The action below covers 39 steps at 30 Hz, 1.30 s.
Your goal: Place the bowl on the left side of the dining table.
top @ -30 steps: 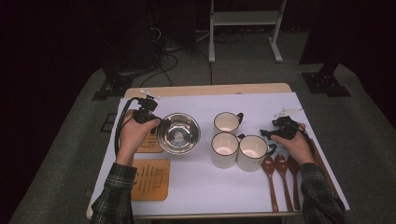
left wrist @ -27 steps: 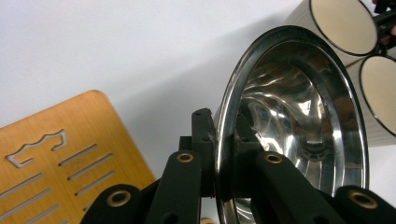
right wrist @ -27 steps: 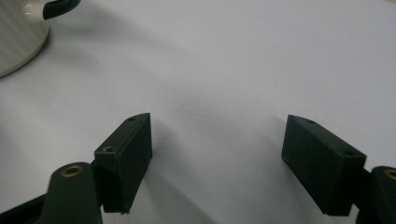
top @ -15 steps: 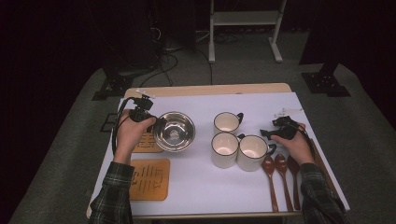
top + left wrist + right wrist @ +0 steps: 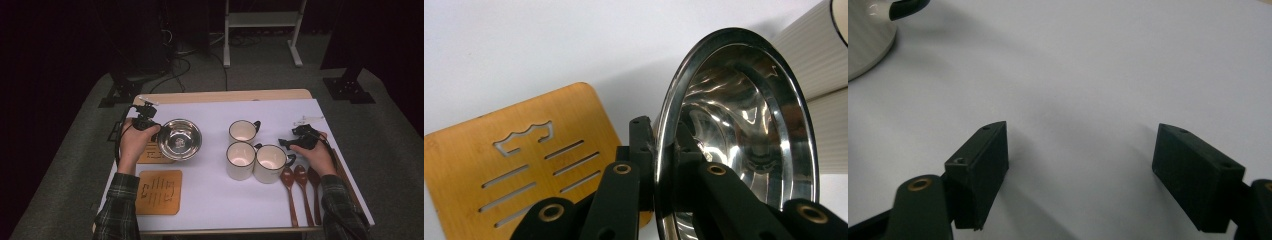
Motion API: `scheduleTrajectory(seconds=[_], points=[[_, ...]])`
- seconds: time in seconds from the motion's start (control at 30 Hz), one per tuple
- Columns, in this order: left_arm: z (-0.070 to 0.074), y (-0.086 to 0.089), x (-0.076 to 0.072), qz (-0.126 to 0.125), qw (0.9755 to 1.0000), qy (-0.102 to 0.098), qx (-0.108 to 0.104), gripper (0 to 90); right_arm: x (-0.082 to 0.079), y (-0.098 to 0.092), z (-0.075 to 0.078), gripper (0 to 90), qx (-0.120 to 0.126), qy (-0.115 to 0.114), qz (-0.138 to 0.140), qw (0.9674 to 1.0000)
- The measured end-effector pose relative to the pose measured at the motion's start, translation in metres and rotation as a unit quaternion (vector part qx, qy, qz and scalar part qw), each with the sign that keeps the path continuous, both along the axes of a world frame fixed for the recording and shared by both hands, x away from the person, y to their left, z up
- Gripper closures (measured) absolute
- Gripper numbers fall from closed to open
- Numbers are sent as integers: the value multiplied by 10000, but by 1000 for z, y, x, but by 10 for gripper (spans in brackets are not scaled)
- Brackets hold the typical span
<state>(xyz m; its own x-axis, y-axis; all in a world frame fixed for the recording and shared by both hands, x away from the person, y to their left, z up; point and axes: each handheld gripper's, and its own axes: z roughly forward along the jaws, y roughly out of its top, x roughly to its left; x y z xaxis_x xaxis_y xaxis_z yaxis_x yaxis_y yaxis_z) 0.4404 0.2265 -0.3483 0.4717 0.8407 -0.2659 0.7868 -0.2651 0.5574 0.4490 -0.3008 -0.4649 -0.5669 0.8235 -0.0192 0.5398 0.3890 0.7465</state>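
Steel bowl (image 5: 179, 139) is clamped by its rim in the left hand-held gripper (image 5: 150, 126), hanging over the wooden trivet (image 5: 152, 152) at the counter's (image 5: 215, 200) left, so next it needs lowering squarely while the right hand-held gripper (image 5: 290, 143) idles spread, empty.

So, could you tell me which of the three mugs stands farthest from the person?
The lone back mug; the other two mugs sit side by side nearer the person.

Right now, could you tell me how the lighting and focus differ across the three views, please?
High view: the room is dark, the lit table soft. Left gripper view: the steel bowl mirrors bright streaks, its rim clamped in the left gripper. Right gripper view: even light, and the right gripper, open, casts soft shadows.
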Motion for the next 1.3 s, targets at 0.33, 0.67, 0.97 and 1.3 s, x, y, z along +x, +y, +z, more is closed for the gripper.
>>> scheduleTrajectory(seconds=[0.33,0.67,0.97,1.3], points=[[-1,11,2,160,9999,4,22,839,1,0,0,177,-18,5,-68,10000],[-5,25,5,334,9994,32,28,839,1,0,0,174,1,49,-75,10000],[-8,38,7,554,9984,33,118,839,1,0,0,174,2,53,-79,10000],[-15,44,13,719,9970,112,268,839,1,0,0,174,5,54,-79,10000]])
